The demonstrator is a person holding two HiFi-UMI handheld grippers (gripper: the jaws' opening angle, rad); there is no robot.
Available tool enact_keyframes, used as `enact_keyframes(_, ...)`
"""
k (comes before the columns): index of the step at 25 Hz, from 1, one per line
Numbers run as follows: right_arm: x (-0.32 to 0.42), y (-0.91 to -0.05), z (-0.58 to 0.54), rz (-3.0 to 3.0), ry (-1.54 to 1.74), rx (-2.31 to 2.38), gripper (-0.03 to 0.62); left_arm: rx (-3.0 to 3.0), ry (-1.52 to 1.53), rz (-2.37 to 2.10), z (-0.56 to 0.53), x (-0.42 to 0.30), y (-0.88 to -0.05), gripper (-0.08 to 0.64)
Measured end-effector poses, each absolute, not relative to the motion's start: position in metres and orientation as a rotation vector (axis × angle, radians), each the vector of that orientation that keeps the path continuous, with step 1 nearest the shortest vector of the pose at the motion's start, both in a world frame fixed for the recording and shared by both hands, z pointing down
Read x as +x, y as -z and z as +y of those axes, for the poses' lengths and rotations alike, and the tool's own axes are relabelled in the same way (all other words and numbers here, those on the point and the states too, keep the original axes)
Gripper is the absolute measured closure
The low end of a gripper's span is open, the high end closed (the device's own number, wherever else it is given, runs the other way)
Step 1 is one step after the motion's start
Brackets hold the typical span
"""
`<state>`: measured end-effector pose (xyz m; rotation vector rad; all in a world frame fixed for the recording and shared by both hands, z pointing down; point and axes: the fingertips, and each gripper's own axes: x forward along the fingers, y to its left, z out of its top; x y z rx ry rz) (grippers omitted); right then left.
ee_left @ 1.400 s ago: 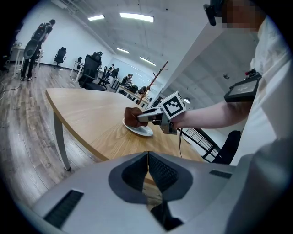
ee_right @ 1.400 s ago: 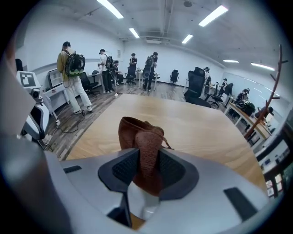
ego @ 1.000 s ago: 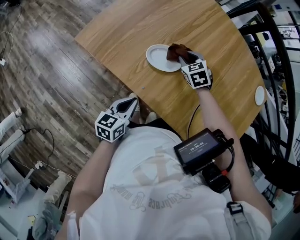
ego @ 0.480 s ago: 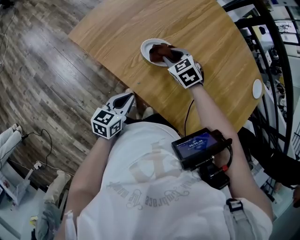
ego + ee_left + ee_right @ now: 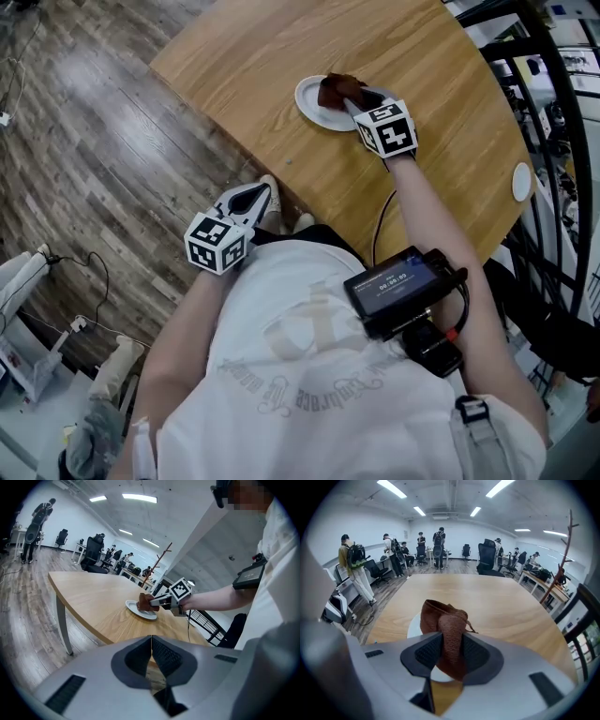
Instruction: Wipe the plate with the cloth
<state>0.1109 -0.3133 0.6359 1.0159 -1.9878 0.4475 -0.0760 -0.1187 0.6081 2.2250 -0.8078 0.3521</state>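
**A:** Where are the cloth and the plate?

**B:** A brown cloth [image 5: 444,630] is bunched up and pinched in the right claw [image 5: 352,97], whose jaws are closed on it. The cloth sits over a white plate [image 5: 312,101] at the upper middle of the head view, on a round wooden bench [image 5: 412,56].

**A:** Why is it held that way?

**B:** Probably so the loose bunch beyond the jaws can press on the plate and wipe it.

**A:** And the other claw?

**B:** The left claw [image 5: 251,199] hangs off the bench at the left of centre, over the floor [image 5: 84,141]. Its jaws are pressed together on nothing. It looks idle.

**A:** What does each view add?

**B:** The right gripper view shows the grip itself, but the cloth hides most of the plate. The head view shows the plate's left rim bare. The left gripper view, from the side, shows the cloth seeming to rest on the plate.
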Motion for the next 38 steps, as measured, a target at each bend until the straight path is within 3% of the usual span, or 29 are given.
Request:
enact_keyframes(16, 0.110, -0.605, -0.292, -2.277, -0.610, 1.206, 0.465, 2.326, -0.377, -0.789, -0.172, -0.075, -0.606, 0.546)
enact_keyframes(23, 0.119, -0.533, -0.209, -2.498, -0.582, 1.240, 0.465, 2.424, -0.352, -0.792, -0.149, -0.047, -0.553, 0.547)
enact_keyframes(32, 0.131, -0.534, -0.118, -2.559, -0.617, 1.230, 0.465, 2.450, -0.375, -0.792, -0.113, -0.036, -0.547, 0.546)
enact_keyframes(38, 0.126, -0.527, -0.116, -2.539, -0.627, 1.249, 0.465, 2.454, -0.390, -0.766, -0.108, -0.040, -0.540, 0.546)
